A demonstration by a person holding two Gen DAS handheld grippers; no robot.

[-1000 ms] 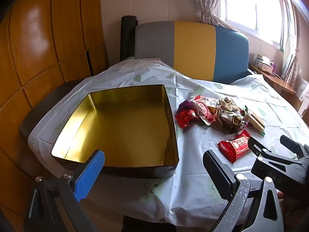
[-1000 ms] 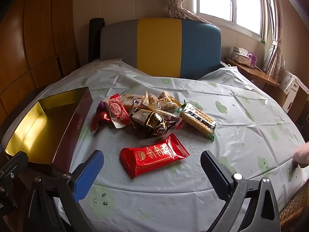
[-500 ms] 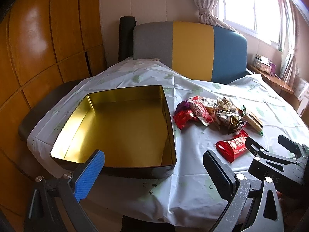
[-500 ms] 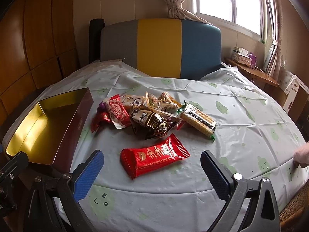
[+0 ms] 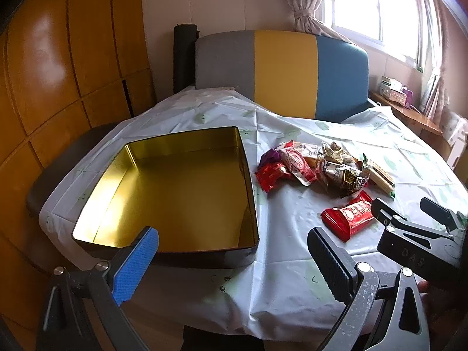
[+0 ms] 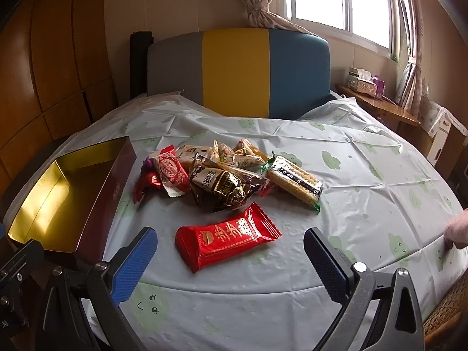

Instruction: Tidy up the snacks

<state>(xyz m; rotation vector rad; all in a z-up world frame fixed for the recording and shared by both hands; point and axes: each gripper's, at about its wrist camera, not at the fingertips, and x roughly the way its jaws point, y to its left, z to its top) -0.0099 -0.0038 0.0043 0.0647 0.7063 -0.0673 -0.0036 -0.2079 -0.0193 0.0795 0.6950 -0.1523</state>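
Note:
An empty gold-lined tin box (image 5: 175, 193) sits on the left of the table; it also shows in the right wrist view (image 6: 73, 193). A pile of wrapped snacks (image 6: 222, 175) lies in the middle, also seen in the left wrist view (image 5: 318, 166). A red snack packet (image 6: 226, 235) lies alone nearest me, also in the left wrist view (image 5: 349, 215). My right gripper (image 6: 229, 247) is open and empty, just short of the red packet. My left gripper (image 5: 232, 247) is open and empty near the box's front edge.
A round table under a pale plastic cloth (image 6: 365, 175) with green prints. A grey, yellow and blue sofa back (image 6: 237, 70) stands behind it. Wooden panels are on the left. A side shelf (image 6: 377, 102) with tissue boxes is at the right. The right gripper shows in the left wrist view (image 5: 415, 213).
Both grippers have crept slightly forward toward the table. The red packet now lies a little closer between the right gripper's fingers. Nothing on the table has moved.

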